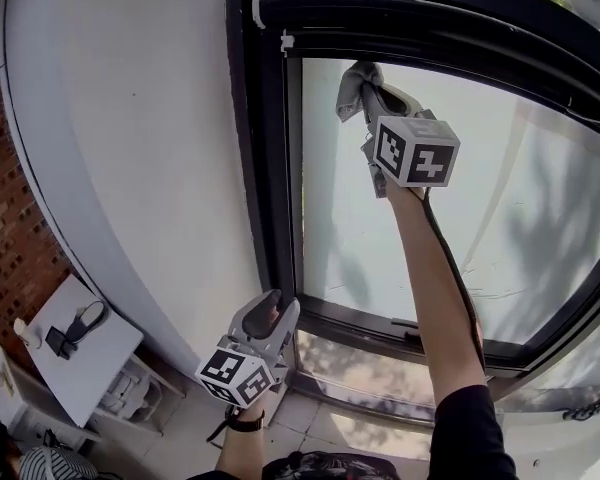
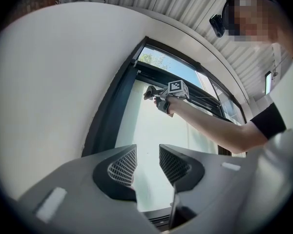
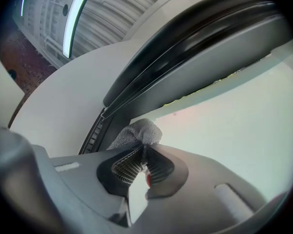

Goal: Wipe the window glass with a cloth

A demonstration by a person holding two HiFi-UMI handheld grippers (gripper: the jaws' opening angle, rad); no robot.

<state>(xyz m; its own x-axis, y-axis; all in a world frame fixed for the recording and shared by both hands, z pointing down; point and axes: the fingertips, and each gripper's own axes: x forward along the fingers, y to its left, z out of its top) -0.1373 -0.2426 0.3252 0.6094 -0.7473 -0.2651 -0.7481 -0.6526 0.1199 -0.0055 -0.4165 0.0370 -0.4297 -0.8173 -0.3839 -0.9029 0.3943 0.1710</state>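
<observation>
A grey cloth (image 1: pixel 355 87) is bunched against the top left corner of the window glass (image 1: pixel 450 238). My right gripper (image 1: pixel 377 101) is raised there on an outstretched arm, shut on the cloth (image 3: pixel 139 133), whose wad sticks out past the fingertips right by the dark frame (image 3: pixel 185 77). Low down, near the frame's bottom left corner, my left gripper (image 1: pixel 272 308) stands open with nothing between its jaws. Seen from the left gripper view, the left gripper (image 2: pixel 147 160) points up at the pane, and the right gripper (image 2: pixel 154 92) with the cloth shows far above.
A black window frame (image 1: pixel 265 168) borders the glass, with a white wall (image 1: pixel 130 148) to its left. A white shelf (image 1: pixel 75 353) with small items stands at lower left beside a brick wall (image 1: pixel 5 238). The sill (image 1: pixel 380 333) runs below the pane.
</observation>
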